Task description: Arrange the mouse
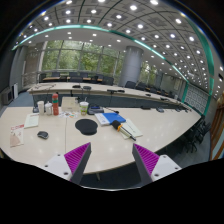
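A small dark mouse (43,134) lies on the pale table (150,128), far ahead and left of my fingers. A round dark pad (87,127) lies on the table to the right of the mouse, apart from it. My gripper (111,152) is held high and well back from the table's near edge. Its two fingers stand wide apart, magenta pads (77,159) facing inward, with nothing between them.
Blue books or folders (110,119) and a white sheet (128,128) lie right of the round pad. Cups and bottles (46,105) stand at the back left, papers (16,138) at the left edge. A long desk row (130,97) and chairs (196,128) stand beyond.
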